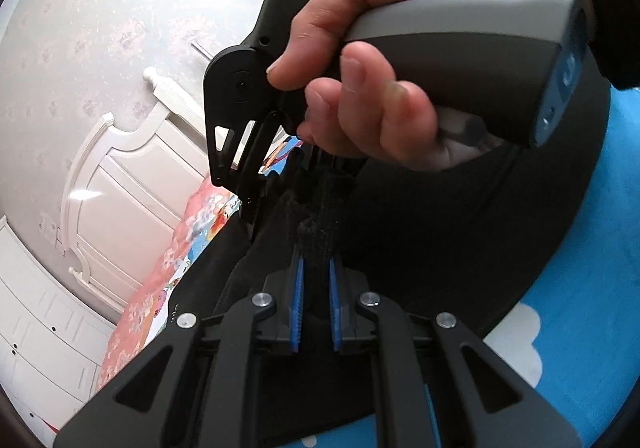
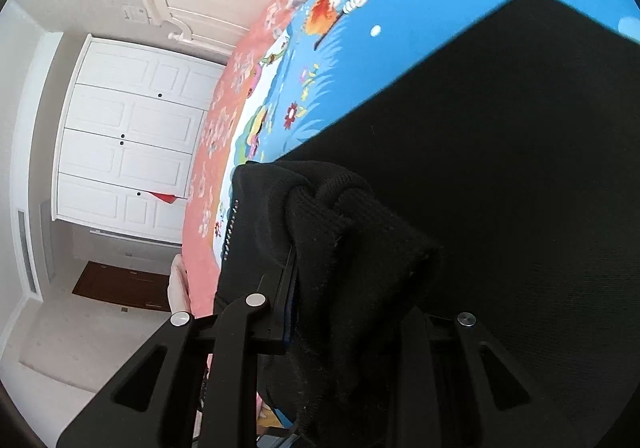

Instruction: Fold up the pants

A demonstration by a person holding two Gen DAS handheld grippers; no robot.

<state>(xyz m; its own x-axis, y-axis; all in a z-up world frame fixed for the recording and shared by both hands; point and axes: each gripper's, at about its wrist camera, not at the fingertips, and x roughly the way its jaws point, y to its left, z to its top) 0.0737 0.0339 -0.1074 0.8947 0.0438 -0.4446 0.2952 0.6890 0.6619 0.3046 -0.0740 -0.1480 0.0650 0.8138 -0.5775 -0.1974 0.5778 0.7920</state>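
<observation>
Room: pale patterned wallpaper, a white headboard (image 1: 132, 183) against the wall, and white panelled wardrobe doors (image 2: 128, 143) with small dark knobs; a scrap of red cloth sticks out of one door seam.
Bed: a bedsheet (image 2: 420, 7) printed bright blue with cartoon figures and flowers, edged in pink floral, covers the mattress; white cloud shapes show near the lower right of the left wrist view.
Pants: black pants (image 2: 500, 167) lie spread flat over the blue sheet, with one ribbed end lifted off the bed and bunched where both tools meet it.
Left tongs: the left tongs (image 1: 316, 268) are closed to a narrow gap on a fold of the ribbed black fabric, which stands up between the blue-lined pads (image 1: 298, 288).
Right tongs: the right tongs (image 2: 340, 288) have the thick ribbed cuff draped across them. The near finger presses against the knit and the far finger is hidden under the cloth, so they appear to clamp the pants, though the exact gap cannot be seen.
Right hand: in the left wrist view, the person's right hand (image 1: 384, 59) wraps a grey handle (image 1: 480, 47), fingers curled round it, just above the raised fabric.
Relation: both tools hold the same lifted end, close together, above the rest of the pants.
</observation>
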